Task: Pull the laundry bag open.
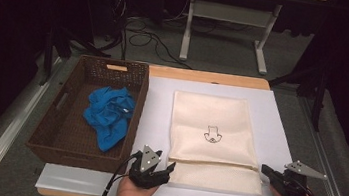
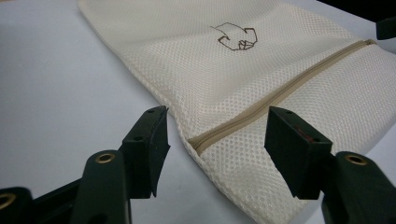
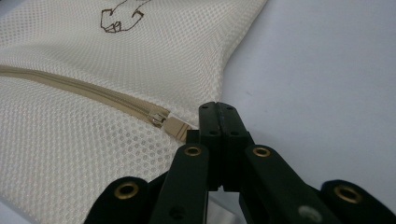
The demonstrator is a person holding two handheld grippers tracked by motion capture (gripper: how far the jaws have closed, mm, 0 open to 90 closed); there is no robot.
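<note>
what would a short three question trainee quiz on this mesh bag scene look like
1. True or false: the right gripper has its fingers pressed together at the zip pull of the mesh bag.
2. Multiple choice: the blue cloth lies A) on the bag, B) in the basket, C) on the white mat.
3. Fill in: the left gripper has its fingers ____ on either side of the zip's closed end.

Key: 1 true; 2 B; 3 open.
</note>
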